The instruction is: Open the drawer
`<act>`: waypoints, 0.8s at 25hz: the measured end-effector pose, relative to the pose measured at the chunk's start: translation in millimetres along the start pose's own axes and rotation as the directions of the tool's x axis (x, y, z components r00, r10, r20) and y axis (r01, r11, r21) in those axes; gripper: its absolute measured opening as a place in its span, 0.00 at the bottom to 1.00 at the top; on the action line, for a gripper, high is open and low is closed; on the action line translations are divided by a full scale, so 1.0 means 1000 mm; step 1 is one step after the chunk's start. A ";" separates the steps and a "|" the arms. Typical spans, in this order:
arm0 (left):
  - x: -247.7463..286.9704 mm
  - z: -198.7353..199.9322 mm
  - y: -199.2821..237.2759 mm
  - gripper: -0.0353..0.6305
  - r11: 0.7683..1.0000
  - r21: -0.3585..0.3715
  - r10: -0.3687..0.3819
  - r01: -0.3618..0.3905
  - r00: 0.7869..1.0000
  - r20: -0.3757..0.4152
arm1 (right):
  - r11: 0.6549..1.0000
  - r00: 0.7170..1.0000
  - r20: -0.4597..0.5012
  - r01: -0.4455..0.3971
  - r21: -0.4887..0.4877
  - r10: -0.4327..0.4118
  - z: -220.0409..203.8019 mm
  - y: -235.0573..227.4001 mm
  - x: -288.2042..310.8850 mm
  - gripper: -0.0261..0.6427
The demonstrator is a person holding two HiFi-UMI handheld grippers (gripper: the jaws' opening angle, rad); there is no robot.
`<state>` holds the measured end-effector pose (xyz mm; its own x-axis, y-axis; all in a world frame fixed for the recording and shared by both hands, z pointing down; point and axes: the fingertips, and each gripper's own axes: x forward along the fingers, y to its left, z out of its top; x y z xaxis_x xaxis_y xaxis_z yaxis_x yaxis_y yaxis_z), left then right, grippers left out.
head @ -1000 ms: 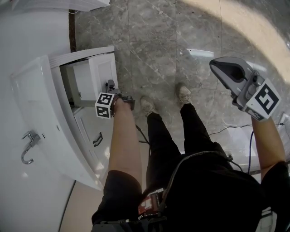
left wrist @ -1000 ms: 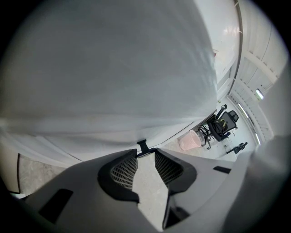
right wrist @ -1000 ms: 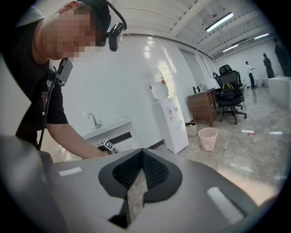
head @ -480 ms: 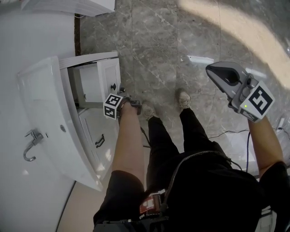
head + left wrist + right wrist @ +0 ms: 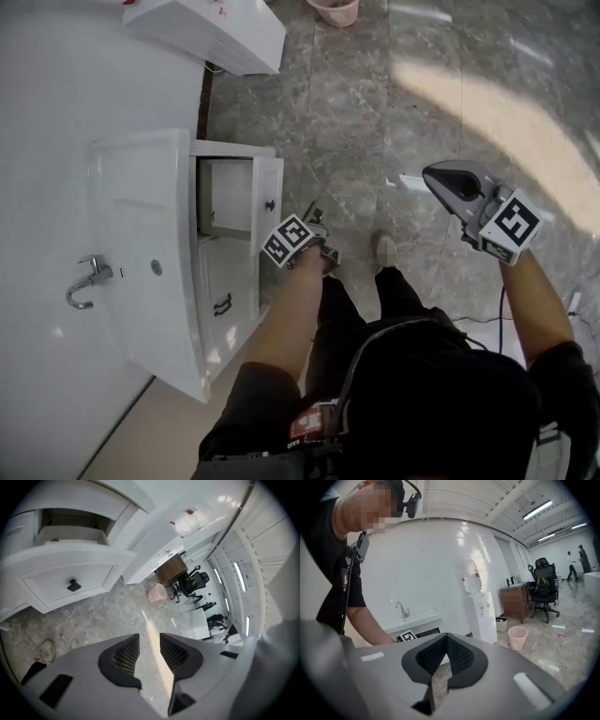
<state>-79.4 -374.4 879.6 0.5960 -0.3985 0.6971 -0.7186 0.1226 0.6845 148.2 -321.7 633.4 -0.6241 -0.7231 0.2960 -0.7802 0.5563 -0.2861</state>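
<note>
The drawer (image 5: 266, 195) is standing pulled out of the white sink cabinet (image 5: 228, 286) on the left. The left gripper (image 5: 149, 637) is hovering just right of the drawer front, jaws spread and empty. The right gripper (image 5: 446, 637) is hanging well off to the right, jaws pressed together.

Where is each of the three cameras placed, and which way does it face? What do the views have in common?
Head view: on the person's head, facing steeply down at the cabinet and its open drawer; arms and legs show.
Left gripper view: on the left gripper, facing along its open, empty jaws at the floor, drawer at upper left; one shoe shows.
Right gripper view: on the right gripper, jaws shut, facing the faucet; the person's arm and torso show.
Shared: the pink bin appears in all three.
</note>
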 end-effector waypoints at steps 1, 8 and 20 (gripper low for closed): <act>-0.010 0.003 -0.016 0.24 0.999 0.020 -0.029 0.029 1.000 0.011 | 1.000 1.000 -0.004 -0.005 -0.005 0.005 0.008 0.004 0.000 0.03; -0.100 0.061 -0.093 0.19 0.971 0.175 -0.191 0.165 0.971 0.146 | 0.994 0.996 -0.019 -0.088 -0.070 0.087 0.058 0.038 0.011 0.03; -0.338 0.166 -0.089 0.06 0.937 0.328 -0.274 0.122 0.838 0.472 | 0.956 0.976 -0.048 -0.220 -0.195 0.215 0.142 0.122 0.086 0.03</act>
<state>-276.4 -401.0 547.4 0.5271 -0.7966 0.2959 -0.7183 -0.2316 0.6561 5.5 -374.3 494.5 -0.7783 -0.5664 0.2709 -0.6167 0.7706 -0.1606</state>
